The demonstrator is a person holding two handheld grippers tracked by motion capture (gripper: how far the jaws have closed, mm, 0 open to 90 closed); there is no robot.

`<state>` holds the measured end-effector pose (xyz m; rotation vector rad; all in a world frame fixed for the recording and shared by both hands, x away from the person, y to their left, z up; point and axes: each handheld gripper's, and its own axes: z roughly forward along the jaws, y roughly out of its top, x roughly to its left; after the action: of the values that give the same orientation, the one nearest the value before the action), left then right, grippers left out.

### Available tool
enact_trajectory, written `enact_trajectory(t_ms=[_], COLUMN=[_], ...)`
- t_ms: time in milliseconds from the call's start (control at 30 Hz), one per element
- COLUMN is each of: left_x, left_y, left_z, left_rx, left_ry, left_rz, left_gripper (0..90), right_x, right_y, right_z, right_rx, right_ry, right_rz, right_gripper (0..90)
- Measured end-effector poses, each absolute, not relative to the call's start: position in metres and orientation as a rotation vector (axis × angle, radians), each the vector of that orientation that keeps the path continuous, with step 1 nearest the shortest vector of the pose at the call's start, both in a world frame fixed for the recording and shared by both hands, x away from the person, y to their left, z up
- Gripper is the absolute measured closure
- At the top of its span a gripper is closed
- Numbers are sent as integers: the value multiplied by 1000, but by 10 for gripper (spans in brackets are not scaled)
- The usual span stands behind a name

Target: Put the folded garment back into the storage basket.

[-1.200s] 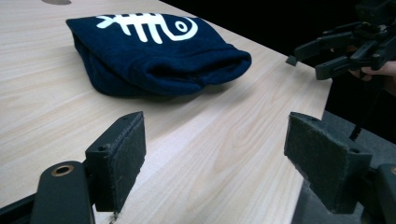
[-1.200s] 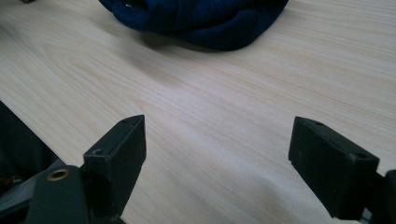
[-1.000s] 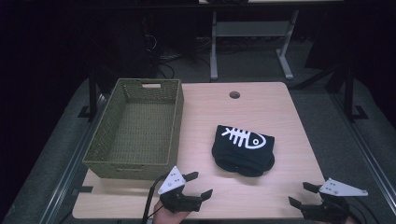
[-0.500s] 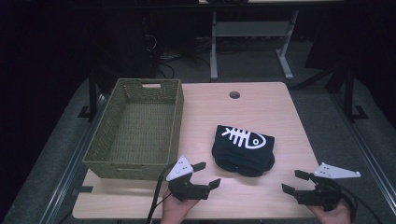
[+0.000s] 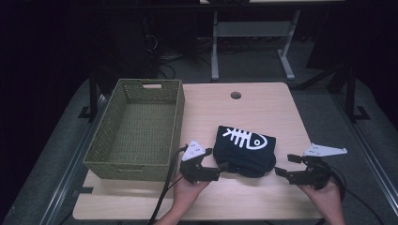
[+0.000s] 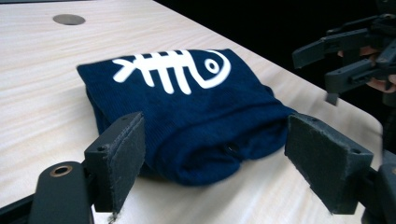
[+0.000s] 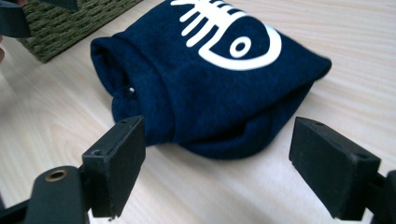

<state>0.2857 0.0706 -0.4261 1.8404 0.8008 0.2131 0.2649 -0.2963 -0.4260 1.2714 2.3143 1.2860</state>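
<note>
A folded navy cloth (image 5: 245, 150) with a white fishbone print lies on the light wooden table (image 5: 267, 112), near the front middle. My left gripper (image 5: 217, 158) is open at the cloth's near left corner, close to touching it. In the left gripper view the cloth (image 6: 187, 102) lies just beyond and between the wide-apart pads (image 6: 122, 158). My right gripper (image 5: 285, 164) is open a short way off the cloth's right edge. In the right gripper view the cloth (image 7: 210, 79) sits ahead of the open gripper (image 7: 224, 165), with nothing held.
An empty green woven basket (image 5: 178, 122) stands on the table's left side, close to the cloth and my left gripper; its corner (image 7: 70, 23) appears in the right gripper view. A cable hole (image 5: 235, 95) marks the far middle. Dark floor and desk legs lie beyond.
Both grippers have moved forward from the table's front edge toward the cloth. The left one now reaches its near left corner, and the right one has shifted left toward its right edge.
</note>
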Motion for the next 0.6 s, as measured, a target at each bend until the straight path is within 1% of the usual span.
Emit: enact_trajectory(t_ms=[100,333,433,567,600], left_x=[291,315,328,336,341], left_y=[67,53,50,48,48], left_z=[-427,-432,-434,-438,-442], left_rx=[1841,1841,1843,1858,1857], left_ry=[814,879,918,944,971], left_rz=[219,229,226,225,205], left_gripper=[202,201,203,203,202], right_x=[274,294,305,314,321], right_y=[-292,-289,-287,-287,-285], right_z=[-424,-422,-423,-426,-428], right_rx=[1275,1313,1338,1368,1393], right_ry=[2333,2337,2352,2354,2357], right_rz=[1271,1220,1194,1213,1204], right_gripper=[183,187,186,186,186])
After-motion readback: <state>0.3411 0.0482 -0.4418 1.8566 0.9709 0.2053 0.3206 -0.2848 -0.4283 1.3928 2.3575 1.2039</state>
